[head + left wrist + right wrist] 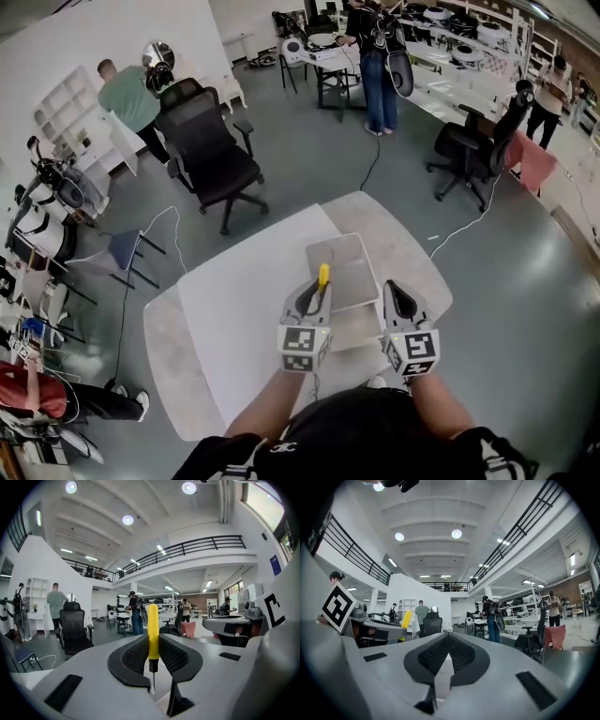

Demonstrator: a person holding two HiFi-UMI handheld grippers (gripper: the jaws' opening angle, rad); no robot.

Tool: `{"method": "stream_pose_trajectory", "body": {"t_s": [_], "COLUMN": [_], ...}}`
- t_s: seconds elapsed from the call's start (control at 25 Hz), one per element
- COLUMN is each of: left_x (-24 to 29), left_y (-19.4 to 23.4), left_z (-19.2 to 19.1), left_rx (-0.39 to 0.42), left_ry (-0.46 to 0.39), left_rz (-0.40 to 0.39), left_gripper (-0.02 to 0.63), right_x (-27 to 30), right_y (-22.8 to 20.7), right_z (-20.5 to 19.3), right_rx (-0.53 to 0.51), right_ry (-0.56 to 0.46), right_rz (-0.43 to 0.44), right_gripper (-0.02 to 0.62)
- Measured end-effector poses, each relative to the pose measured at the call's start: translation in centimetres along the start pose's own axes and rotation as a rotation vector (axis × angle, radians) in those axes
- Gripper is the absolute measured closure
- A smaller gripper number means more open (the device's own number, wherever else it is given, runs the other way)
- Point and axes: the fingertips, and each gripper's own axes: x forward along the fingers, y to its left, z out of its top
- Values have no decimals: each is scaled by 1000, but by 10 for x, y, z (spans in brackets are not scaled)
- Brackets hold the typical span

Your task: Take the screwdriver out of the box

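Note:
My left gripper [317,287] is shut on a yellow-handled screwdriver [322,276]. In the left gripper view the screwdriver [153,630] stands upright between the black pads [133,656], its handle sticking out past the tips and its thin metal shaft pointing back towards the camera. The flat grey box [352,267] lies on the table just beyond and to the right of the left gripper. Close beside it, my right gripper [395,287] is level over the box's right side. Its jaws [449,633] meet at the tips with nothing between them. From there the yellow handle [407,619] shows at the left.
A white sheet [248,309] covers the left part of the grey table [169,356]. Beyond the table stand a black office chair [211,155] and a second chair [473,150]. Cables run across the floor. Several people stand at benches at the back.

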Motion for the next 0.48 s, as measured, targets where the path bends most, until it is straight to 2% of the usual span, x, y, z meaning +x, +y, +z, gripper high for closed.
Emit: {"method": "stream_pose_trajectory", "body": {"t_s": [0.2,0.48], "left_x": [-5,-10], "left_y": [-1,-6], "left_z": [4,-1], "left_rx": [-1,-2], "left_ry": [-16,7], "left_rz": [-27,-58], "left_gripper": [532,532], "right_x": [-2,-8], "right_y": [6,13], "right_z": [-3,-4], "right_rx": [5,11], "right_ry": [4,8], "right_rz": [-10,-8], "right_gripper": [581,581]}}
